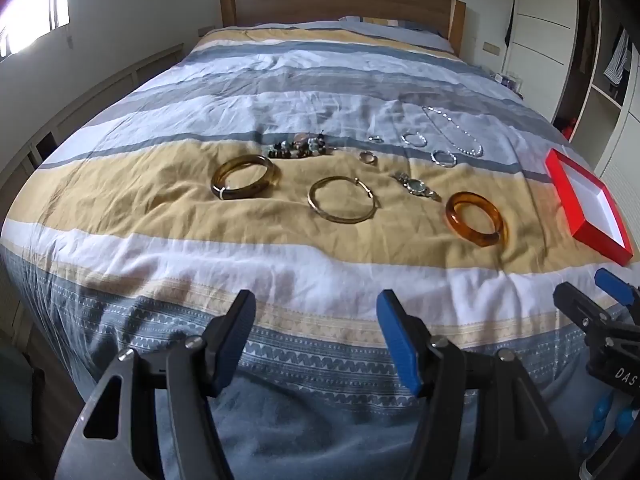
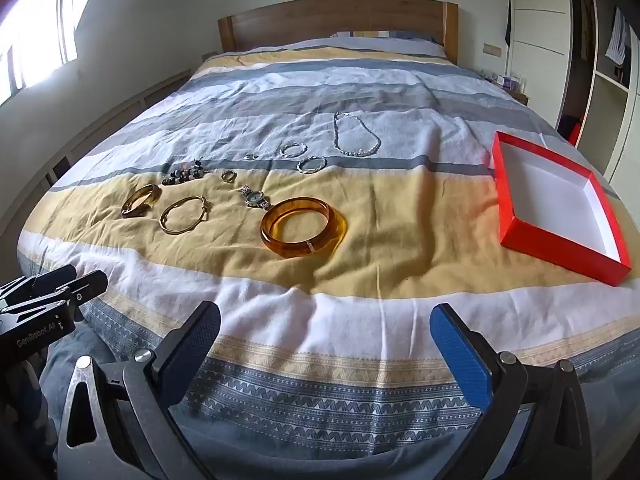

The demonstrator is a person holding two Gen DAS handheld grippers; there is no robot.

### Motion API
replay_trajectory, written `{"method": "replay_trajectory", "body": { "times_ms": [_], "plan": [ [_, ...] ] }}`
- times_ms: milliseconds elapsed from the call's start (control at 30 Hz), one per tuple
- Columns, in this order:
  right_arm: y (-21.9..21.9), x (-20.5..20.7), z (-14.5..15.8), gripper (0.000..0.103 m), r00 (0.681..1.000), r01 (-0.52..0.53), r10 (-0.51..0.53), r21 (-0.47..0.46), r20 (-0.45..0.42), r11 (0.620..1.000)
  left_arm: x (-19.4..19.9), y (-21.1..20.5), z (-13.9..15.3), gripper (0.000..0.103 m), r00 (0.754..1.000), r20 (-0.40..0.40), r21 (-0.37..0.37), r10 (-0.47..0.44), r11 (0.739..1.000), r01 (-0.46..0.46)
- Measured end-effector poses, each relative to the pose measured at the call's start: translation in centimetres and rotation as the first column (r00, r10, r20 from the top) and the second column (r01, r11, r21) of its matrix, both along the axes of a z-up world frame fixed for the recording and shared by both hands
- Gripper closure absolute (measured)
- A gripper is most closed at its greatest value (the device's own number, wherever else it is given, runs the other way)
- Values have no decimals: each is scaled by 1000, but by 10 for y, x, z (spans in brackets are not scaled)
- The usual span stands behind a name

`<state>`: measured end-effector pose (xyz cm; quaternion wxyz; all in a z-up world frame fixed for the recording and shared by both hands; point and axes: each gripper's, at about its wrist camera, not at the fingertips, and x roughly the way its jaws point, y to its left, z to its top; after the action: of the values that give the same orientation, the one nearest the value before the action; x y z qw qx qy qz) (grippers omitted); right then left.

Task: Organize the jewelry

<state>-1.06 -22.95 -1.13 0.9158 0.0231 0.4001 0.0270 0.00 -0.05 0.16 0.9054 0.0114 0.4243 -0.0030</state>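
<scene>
- The jewelry lay spread on the bedspread [image 2: 400, 240], mostly on its yellow band: an amber bangle [image 2: 303, 227] nearest, a watch [image 2: 255, 197] just beyond it at about eleven o'clock, then a thin gold hoop [image 2: 183, 215] and a darker bangle [image 2: 140, 201] out toward nine.
- Farther up lay a bead cluster [image 2: 184, 174], small silver rings [image 2: 312, 164] and a pearl necklace [image 2: 356, 136] at twelve.
- A red box [image 2: 556, 240], open and empty, sat at two o'clock, well apart from every piece.
- The right gripper [image 2: 326, 340] and left gripper [image 1: 316, 336] hung short of the bed's near edge, jaws spread wide, holding nothing.
- Risks, as I judged them: the soft, wrinkled cover could let a thin hoop or ring sink and slip the pads; the necklace might snag or trail.
- The left gripper's body read "GenRobot.AI"; the right's showed "DAS", cut off.
</scene>
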Motion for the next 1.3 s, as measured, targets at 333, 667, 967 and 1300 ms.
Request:
{"method": "replay_trajectory", "body": {
  "times_ms": [333, 667, 967, 1300],
  "plan": [
    [0, 1, -3, 1, 1000, 1, -1, 9, -2, 1000, 2, 3, -7, 42, 1000, -16, -12, 6, 1000, -6],
    [2, 2, -2, 1, 1000, 0, 0, -2, 3, 1000, 3, 5, -6, 42, 1000, -5, -29, 15, 999, -15],
    [1, 3, -2, 1, 1000, 2, -2, -2, 2, 1000, 3, 4, -5, 42, 1000, -8, -21, 4, 1000, -4],
    [1, 4, -5, 1, 1000, -5, 5, 1, 0, 1000, 4, 3, -8, 42, 1000, -19, -18, -2, 1000, 1]
  ]
}}
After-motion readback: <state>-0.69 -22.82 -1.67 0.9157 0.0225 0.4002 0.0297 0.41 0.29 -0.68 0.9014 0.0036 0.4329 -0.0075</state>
